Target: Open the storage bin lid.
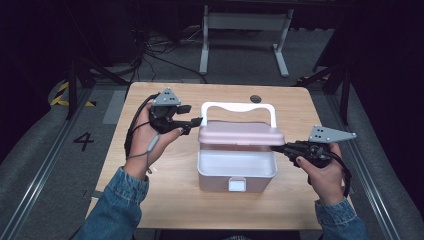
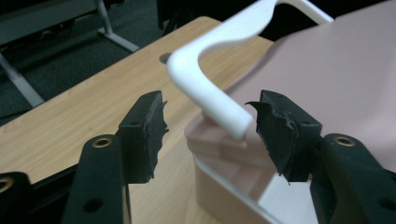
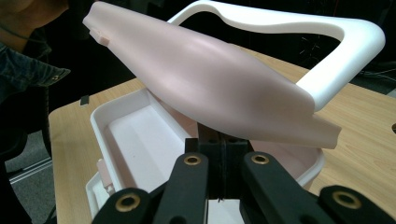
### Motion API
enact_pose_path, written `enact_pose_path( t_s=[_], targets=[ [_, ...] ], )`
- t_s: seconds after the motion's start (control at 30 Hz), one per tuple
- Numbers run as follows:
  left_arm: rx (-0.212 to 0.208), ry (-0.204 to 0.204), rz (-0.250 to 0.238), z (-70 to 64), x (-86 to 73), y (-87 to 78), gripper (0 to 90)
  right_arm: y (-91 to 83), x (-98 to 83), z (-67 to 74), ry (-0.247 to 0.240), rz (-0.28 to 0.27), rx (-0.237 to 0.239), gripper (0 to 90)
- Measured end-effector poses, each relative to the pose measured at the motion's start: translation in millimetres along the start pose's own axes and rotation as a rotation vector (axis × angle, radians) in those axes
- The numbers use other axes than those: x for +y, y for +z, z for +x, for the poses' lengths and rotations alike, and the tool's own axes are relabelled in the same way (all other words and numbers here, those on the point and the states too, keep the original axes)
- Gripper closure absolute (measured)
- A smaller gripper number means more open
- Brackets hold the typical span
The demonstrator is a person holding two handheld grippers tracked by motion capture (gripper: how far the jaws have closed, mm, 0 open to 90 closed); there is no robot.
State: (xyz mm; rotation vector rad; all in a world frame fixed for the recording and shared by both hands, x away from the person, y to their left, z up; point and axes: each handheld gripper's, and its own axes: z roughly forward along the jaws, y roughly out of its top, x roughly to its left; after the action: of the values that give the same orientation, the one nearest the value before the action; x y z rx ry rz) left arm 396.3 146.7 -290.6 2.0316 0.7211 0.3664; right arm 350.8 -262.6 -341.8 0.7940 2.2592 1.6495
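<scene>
A pale pink box (image 1: 235, 176) with a white latch sits mid-table, its lid (image 1: 240, 134) part-raised and its white handle (image 1: 238, 106) standing behind. My left gripper (image 1: 194, 116) is open at the box's left rear corner. In the left gripper view its jaws (image 2: 210, 126) straddle the end of the handle (image 2: 205, 88) without touching it. My right gripper (image 1: 276, 148) is shut at the lid's right edge. In the right gripper view its tips (image 3: 219, 135) sit under the lid (image 3: 210, 74), above the empty box interior (image 3: 140, 135).
The wooden table (image 1: 165, 200) has a small round hole (image 1: 255, 98) behind the box. A white metal frame (image 1: 245, 22) stands on the dark floor beyond the table. Denim sleeves (image 1: 117, 210) come in from the near edge.
</scene>
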Motion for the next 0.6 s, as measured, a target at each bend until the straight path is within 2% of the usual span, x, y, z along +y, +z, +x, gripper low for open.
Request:
enact_pose_path(
  t_s=[0.17, 0.23, 0.43, 0.6],
  targets=[
    [0.023, 0.005, 0.025, -5.0, -13.6, -11.8, 41.3, 0.4, 0.4, 0.5, 0.008, 0.0, 0.002, 90.0],
    [0.037, 0.022, 0.026, -9.5, -23.5, -17.0, 40.9, 1.2, 0.5, 0.9, 0.012, -0.001, 0.006, 90.0],
    [0.037, 0.051, 0.022, -23.6, -37.6, -14.9, 37.1, 1.8, 0.5, 1.2, 0.032, -0.006, 0.016, 90.0],
    [0.033, 0.075, 0.007, -35.7, -40.9, -6.6, 35.3, 1.7, 0.7, 1.6, 0.038, -0.011, 0.015, 90.0]
  ],
)
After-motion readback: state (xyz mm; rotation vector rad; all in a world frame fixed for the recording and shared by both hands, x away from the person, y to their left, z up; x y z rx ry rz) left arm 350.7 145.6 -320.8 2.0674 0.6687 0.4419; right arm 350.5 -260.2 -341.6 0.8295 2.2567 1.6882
